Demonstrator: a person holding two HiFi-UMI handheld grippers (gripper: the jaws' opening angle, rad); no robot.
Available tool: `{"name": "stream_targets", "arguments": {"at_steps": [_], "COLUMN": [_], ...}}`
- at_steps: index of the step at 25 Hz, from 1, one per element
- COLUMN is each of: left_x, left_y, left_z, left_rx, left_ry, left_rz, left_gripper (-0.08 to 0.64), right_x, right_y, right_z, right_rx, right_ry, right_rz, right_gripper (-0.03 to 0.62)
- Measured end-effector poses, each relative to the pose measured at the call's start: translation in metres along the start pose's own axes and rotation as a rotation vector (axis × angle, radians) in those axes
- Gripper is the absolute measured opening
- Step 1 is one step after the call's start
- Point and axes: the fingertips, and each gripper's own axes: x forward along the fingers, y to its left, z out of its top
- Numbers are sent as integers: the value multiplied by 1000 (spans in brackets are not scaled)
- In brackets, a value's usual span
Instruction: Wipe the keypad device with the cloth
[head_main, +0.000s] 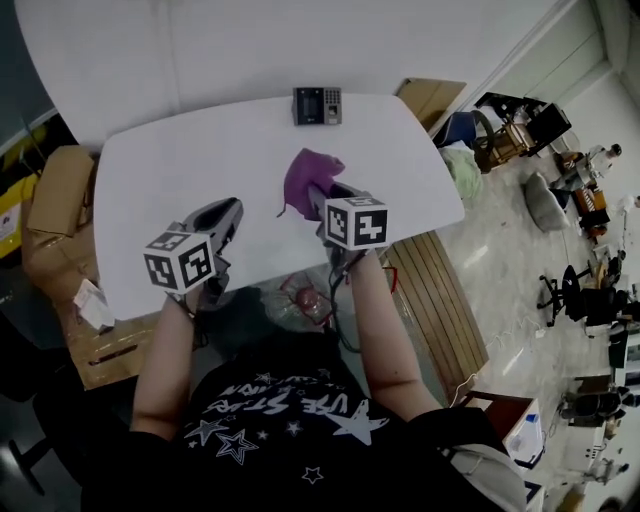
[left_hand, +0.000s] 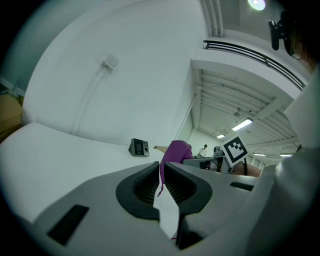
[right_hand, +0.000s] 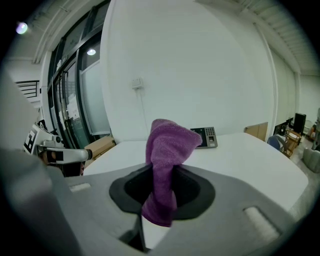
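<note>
Purple cloth, soft and limp, is hanging pinched in the right gripper jaws. The left gripper jaws are sitting almost together, empty. The keypad device is sitting at the tabletop's far edge, probably light enough to slide.

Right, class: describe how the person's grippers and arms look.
The left gripper and right gripper have grey moulded bodies with black ribbed pads. Each carries a white cube printed with black square markers. A dark cable hangs under the right one. The person wears a black short-sleeved T-shirt with white stars.
</note>
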Motion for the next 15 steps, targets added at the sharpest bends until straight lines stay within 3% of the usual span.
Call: {"name": "stream_targets", "arguments": {"at_steps": [7, 15], "left_x": [-42, -48], "left_y": [1, -18], "left_z": [-20, -36], "left_rx": [-5, 2], "left_ry": [54, 89], "left_rz": [-67, -127], "left_gripper": [37, 36], "right_x": [-43, -84], "right_y": [35, 29], "right_z": [-44, -87], "right_rx": [59, 116], "right_ry": [18, 56], "right_rz": [-80, -163], "right_gripper": [92, 92]}}
